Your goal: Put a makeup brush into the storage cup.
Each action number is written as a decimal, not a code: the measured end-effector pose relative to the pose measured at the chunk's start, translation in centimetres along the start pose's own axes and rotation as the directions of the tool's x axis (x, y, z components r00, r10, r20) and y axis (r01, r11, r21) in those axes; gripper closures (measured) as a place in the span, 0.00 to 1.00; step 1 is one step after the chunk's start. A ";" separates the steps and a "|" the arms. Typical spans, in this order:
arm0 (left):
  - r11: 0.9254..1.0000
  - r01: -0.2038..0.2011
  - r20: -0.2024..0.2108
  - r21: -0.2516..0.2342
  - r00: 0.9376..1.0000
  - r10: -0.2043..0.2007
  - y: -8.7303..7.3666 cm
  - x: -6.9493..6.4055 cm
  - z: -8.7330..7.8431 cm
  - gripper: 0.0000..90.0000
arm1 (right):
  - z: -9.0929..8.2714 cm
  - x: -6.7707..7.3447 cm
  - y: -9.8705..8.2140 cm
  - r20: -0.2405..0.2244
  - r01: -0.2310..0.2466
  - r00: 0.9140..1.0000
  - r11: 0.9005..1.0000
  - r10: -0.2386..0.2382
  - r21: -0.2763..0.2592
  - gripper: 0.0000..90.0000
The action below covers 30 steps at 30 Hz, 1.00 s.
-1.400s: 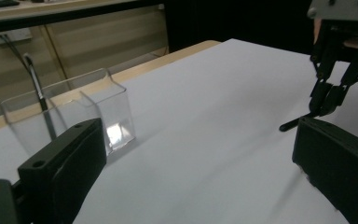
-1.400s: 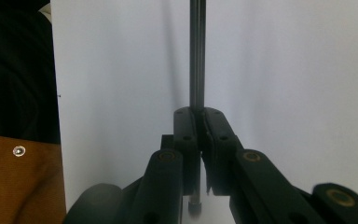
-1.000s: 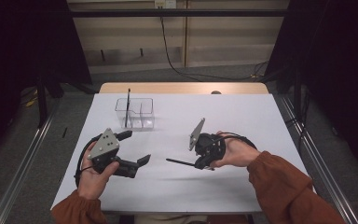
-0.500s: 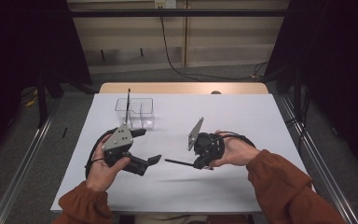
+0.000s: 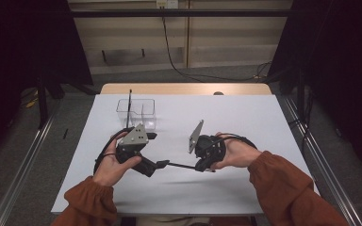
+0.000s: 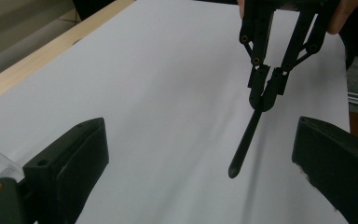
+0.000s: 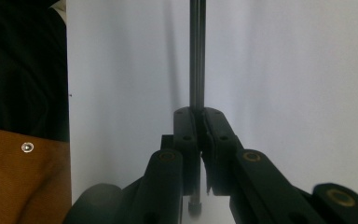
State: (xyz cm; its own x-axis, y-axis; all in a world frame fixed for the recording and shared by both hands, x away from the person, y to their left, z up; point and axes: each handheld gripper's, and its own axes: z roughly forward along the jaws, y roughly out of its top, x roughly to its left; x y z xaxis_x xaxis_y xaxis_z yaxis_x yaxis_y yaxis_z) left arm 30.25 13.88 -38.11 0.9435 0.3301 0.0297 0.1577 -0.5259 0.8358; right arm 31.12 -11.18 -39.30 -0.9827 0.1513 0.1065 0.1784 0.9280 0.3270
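Note:
A thin black rod (image 5: 181, 165) lies level above the white table (image 5: 245, 117), and my right gripper (image 5: 200, 166) is shut on one end of it. In the right gripper view the rod (image 7: 196, 56) runs straight up from the closed right gripper (image 7: 198, 114). My left gripper (image 5: 156, 150) is open at the rod's free end. In the left gripper view the rod (image 6: 247, 140) points down between the left gripper's (image 6: 205, 163) wide-apart jaws without touching either, and the right gripper (image 6: 265, 91) clamps its far end.
A clear plastic container (image 5: 143, 110) stands at the table's back left, with a second black rod (image 5: 129, 106) upright in it. A wooden edge (image 5: 184, 88) runs along the table's far side. Metal rails flank the table on the floor.
My left gripper has moved right, toward the right gripper, so the rod's free end now sits between its open jaws. The right gripper and the rod have stayed in place.

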 end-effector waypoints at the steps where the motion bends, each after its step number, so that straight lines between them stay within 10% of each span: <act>1: 1.000 -0.005 0.003 0.008 1.000 0.005 0.0 0.0 0.1 0.04 | 0.0 0.0 0.0 0.003 -0.002 1.000 1.000 0.002 0.003 0.95; 30: 0.966 -0.050 0.119 0.252 0.993 0.021 0.7 -0.3 2.6 0.05 | 0.2 0.1 1.4 -0.003 0.045 0.999 0.998 -0.045 0.040 0.94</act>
State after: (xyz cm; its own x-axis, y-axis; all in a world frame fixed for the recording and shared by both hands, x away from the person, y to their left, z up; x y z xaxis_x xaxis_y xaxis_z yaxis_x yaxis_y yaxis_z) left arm 30.89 11.37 -39.01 0.9745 0.2238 -0.0182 0.1784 -0.7224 0.6680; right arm 31.28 -9.81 -39.02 -0.9897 0.1082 0.0942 0.1315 0.9469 0.2935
